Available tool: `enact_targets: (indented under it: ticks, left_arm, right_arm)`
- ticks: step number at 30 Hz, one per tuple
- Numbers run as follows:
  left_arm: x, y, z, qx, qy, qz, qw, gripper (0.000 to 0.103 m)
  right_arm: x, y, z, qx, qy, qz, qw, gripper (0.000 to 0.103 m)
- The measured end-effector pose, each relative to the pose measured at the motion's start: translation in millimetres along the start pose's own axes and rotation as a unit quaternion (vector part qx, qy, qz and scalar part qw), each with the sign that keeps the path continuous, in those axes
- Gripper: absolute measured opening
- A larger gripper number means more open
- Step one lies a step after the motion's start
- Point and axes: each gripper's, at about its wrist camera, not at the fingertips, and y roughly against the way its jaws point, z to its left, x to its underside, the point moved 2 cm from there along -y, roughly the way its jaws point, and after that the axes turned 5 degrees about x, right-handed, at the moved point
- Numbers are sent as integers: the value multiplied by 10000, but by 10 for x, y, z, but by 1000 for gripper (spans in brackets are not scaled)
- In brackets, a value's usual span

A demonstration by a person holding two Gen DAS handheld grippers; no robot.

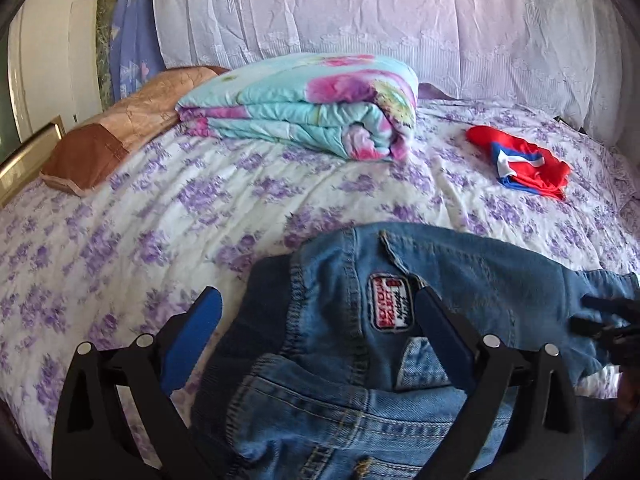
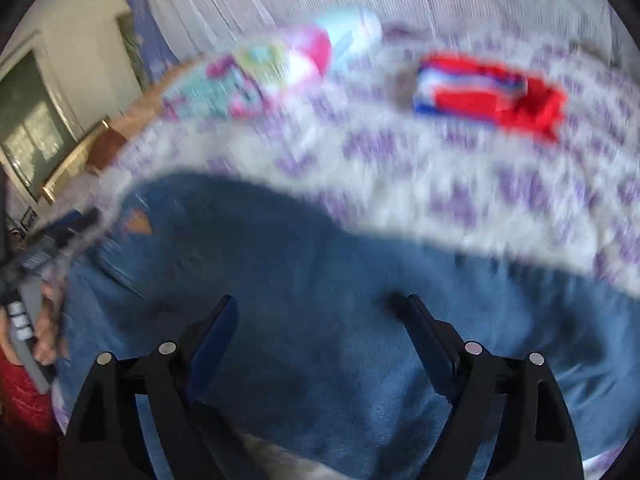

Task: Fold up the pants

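Blue denim pants (image 1: pixel 344 360) with a red and white patch lie on the bed's floral sheet (image 1: pixel 160 216), waistband toward the far side. My left gripper (image 1: pixel 318 304) is open, its blue-padded fingers spread over the waist area. My right gripper (image 2: pixel 320 312) is open above the pants (image 2: pixel 320 248), which fill the lower part of the blurred right wrist view. The right gripper's dark tip shows at the right edge of the left wrist view (image 1: pixel 608 320). The left gripper and a hand show at the left edge of the right wrist view (image 2: pixel 32 304).
A folded floral quilt (image 1: pixel 312 104) lies at the back of the bed, and a brown pillow (image 1: pixel 120 136) to its left. A folded red, white and blue garment (image 1: pixel 524 164) lies at the right. A lace-covered headboard (image 1: pixel 380 12) stands behind.
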Motion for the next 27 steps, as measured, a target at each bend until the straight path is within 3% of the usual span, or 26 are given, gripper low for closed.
enact_targets:
  ticks: [1,3,4,7,8,9,11,14,16,21,27]
  left_arm:
    - [5,-13,2,-58,-15,-8,10000,95]
    - [35,-19,-4,-107,-49,-29,9999,95]
    - [35,-20,-4,-125,-69,-48,9999,95]
    - [43,-11,5,-188,-73,-97,9998,95]
    - [40,-9,9,-183,-71,-108,9997,95]
    - [38,-12,8,-182,-74,-118,9997,95]
    - [25,11,9,-217,-69,-194,9996,95]
    - [-12,42,-25,-311,-160,-288,9990,97]
    - [-36,54,-54,-410,-262,-342,9982,98]
    - [-78,31,-87,-550,-469,-360,9967,98]
    - [-78,-206,72,-503,-423,2,9978,98]
  right_arm:
    - [16,-68,-42,85,-58,63,9999,85]
    - [45,-20,-214,-175,-197,-13,9997,85]
    - [53,20,-263,-60,-237,-16,9997,85]
    - [87,135,-496,1059,-211,-85,9941,100]
    - [91,164,-578,1378,-190,-106,9902,100]
    - [106,214,-649,1419,-200,-156,9896,100]
    - [87,362,-722,1270,-338,-355,9907,100]
    - [14,570,-661,580,-308,-717,9953,100]
    - [-5,537,-627,300,-218,-698,9969,100]
    - [168,41,-542,432,141,286,9986,100]
    - [284,17,-418,617,978,271,9929,100]
